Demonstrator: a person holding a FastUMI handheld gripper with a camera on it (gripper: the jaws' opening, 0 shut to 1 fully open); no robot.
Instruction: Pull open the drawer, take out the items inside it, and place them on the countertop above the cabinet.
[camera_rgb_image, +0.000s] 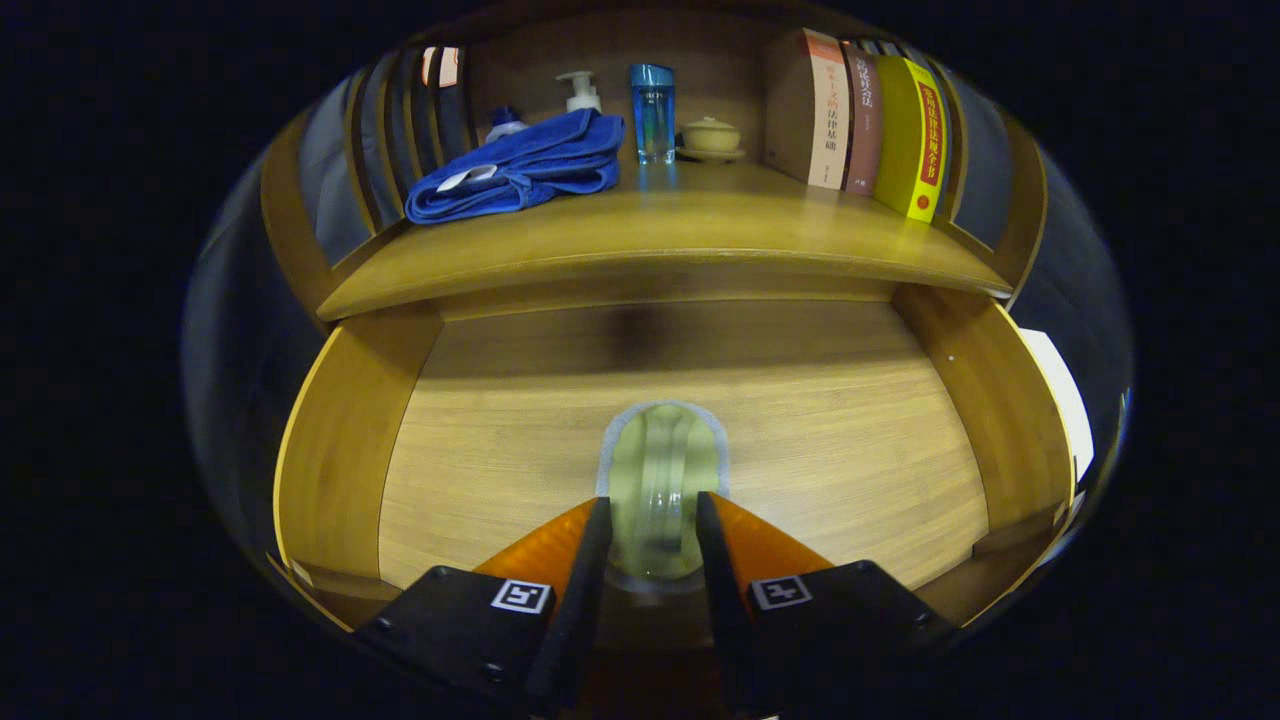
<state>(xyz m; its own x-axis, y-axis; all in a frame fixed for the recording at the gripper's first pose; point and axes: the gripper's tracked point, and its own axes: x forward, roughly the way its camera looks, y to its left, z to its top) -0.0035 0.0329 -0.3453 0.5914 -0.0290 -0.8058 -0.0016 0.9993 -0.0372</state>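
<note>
a clear glass cup sits in the open drawer, clamped between the fingers of the gripper, narrowly parted around it; above, the countertop holds a blue towel, bottles, books.

The open wooden drawer is honey-yellow with a fine horizontal grain, and the curved wooden countertop above it is the same warm yellow-brown. Between the fingers of the gripper, a clear glass jar shows pale greenish with a greyish-white rim. On the countertop lie a folded royal-blue towel, a white pump bottle, a transparent blue tumbler, a beige lidded ceramic cup, and upright books with tan, dark brown and bright yellow-and-red spines.
</note>
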